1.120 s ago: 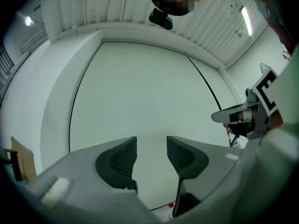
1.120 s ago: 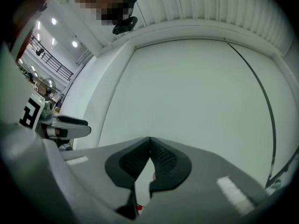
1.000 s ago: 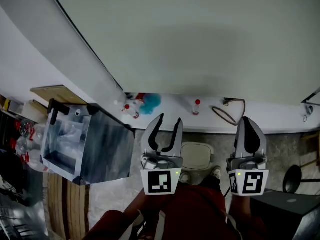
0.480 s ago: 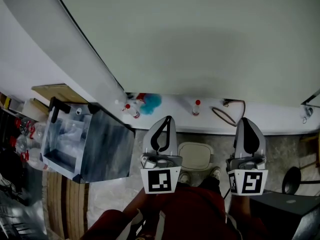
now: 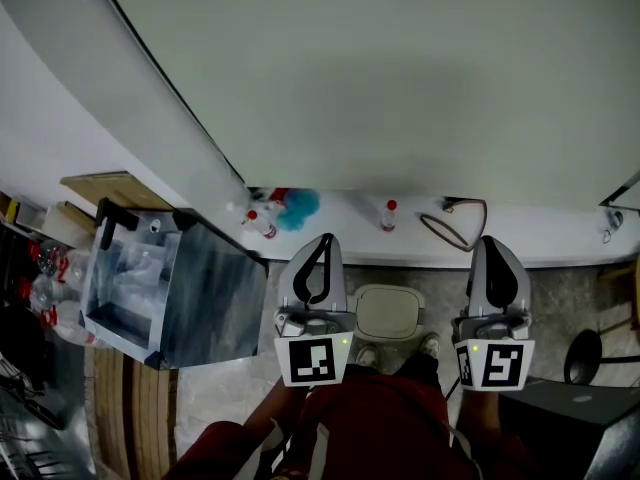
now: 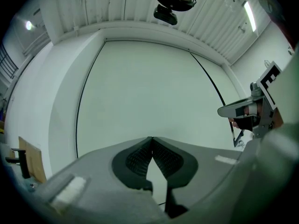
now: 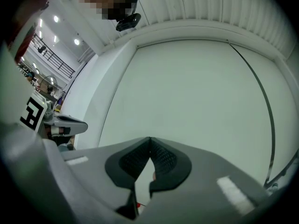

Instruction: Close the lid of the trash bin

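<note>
In the head view a small beige trash bin (image 5: 390, 311) stands on the floor by the person's feet, between my two grippers and below them. Whether its lid is down I cannot tell. My left gripper (image 5: 325, 239) is shut with nothing between its fingers, left of the bin. My right gripper (image 5: 493, 241) is shut and empty too, right of the bin. Both point at a pale wall (image 5: 400, 88). In the left gripper view the left gripper (image 6: 152, 138) has its pads pressed together. The right gripper (image 7: 150, 138) looks the same in the right gripper view.
A metal-framed glass box (image 5: 170, 288) stands at the left. Small bottles (image 5: 262, 221), a blue object (image 5: 301, 206) and a coiled cable (image 5: 455, 224) lie along the wall's base. A black round stool (image 5: 585, 356) sits at the right. The person's red clothing (image 5: 385, 428) fills the bottom.
The left gripper's jaws have gone from wide open to shut, and it has drifted slightly left. The right gripper has stayed in place.
</note>
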Action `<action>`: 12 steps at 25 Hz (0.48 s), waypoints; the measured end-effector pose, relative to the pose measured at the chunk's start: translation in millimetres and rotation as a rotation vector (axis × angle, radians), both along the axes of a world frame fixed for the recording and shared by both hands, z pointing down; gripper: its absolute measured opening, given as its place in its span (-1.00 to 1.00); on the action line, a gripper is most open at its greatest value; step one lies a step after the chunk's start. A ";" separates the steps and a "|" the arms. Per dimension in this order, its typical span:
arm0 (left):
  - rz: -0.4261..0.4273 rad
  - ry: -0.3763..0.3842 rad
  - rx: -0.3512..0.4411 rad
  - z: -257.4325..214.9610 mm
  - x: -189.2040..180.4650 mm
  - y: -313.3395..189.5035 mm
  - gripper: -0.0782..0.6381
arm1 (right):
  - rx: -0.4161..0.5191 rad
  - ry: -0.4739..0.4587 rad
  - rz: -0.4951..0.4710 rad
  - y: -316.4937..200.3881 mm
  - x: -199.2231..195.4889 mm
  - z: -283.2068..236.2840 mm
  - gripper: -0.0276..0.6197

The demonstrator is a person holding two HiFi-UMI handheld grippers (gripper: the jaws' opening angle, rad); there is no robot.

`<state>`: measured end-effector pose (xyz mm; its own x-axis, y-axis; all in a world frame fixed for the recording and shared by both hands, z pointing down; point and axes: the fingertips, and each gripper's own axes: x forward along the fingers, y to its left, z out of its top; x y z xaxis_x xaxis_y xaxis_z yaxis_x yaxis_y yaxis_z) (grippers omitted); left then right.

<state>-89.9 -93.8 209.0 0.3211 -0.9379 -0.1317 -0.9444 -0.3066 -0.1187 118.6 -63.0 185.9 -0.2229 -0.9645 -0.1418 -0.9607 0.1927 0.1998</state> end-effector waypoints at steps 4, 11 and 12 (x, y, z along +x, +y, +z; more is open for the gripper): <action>-0.001 0.002 0.000 0.5 -0.7 -2.9 -0.77 | -0.010 -0.001 0.008 -0.3 1.5 3.4 -0.91; 0.002 0.004 -0.003 2.5 -0.7 -3.8 -0.77 | -0.012 0.005 0.017 -0.8 4.4 3.9 -0.91; 0.001 0.006 -0.001 2.4 -1.0 -3.7 -0.77 | -0.013 0.006 0.017 -0.8 4.4 4.1 -0.91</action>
